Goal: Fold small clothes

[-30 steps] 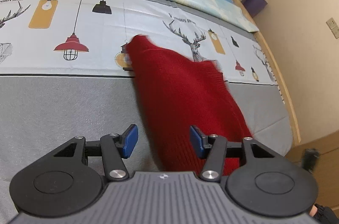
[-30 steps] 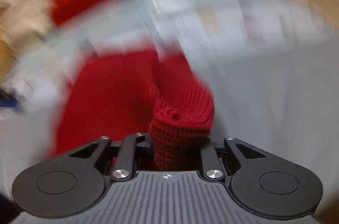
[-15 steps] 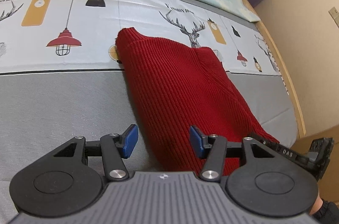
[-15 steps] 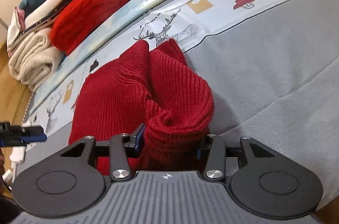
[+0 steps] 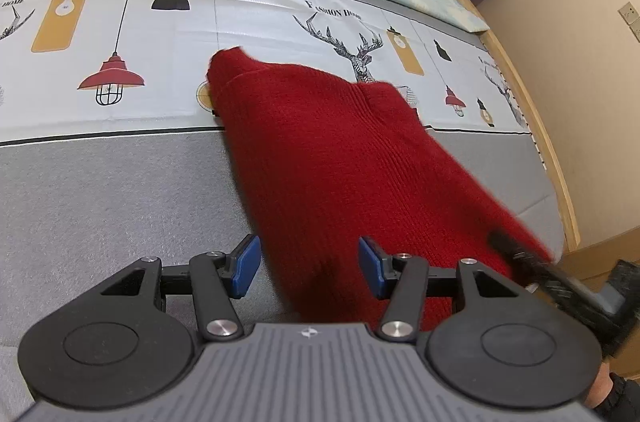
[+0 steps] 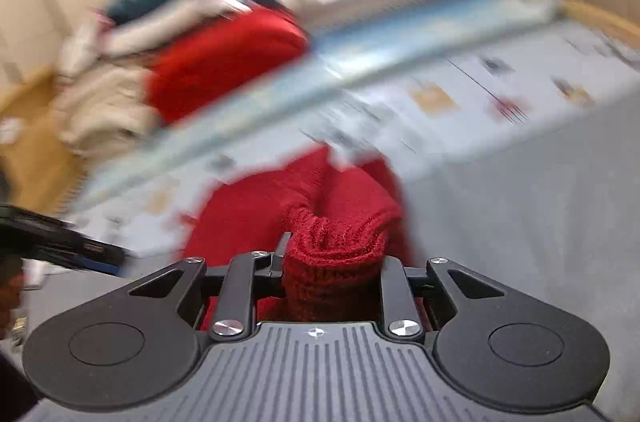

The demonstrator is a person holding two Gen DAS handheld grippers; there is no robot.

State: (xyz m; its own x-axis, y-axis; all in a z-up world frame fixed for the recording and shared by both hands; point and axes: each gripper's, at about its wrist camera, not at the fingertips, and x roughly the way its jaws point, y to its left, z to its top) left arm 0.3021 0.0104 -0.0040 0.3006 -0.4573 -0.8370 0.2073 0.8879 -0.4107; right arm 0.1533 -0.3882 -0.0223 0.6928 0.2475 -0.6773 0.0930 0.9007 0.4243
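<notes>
A red sweater [image 5: 344, 158] lies on the bed [image 5: 100, 190], reaching from the printed strip across the grey part toward the right edge. The left gripper [image 5: 308, 264] hangs half open, its blue pads either side of the sweater's near end without touching it. The right gripper [image 6: 332, 262] has just been closing and, though that view is blurred, seems clamped on a bunched fold of sweater.

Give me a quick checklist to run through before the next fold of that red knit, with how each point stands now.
1. Right gripper clamped on the bunched edge of the red sweater: ok; its jaws have just been closing.
2. Left gripper open, sweater edge between its pads but not pinched: ok.
3. Far end lying flat on the bed cover: ok.
4. Grip secure: cannot tell, right view is blurred.
</notes>
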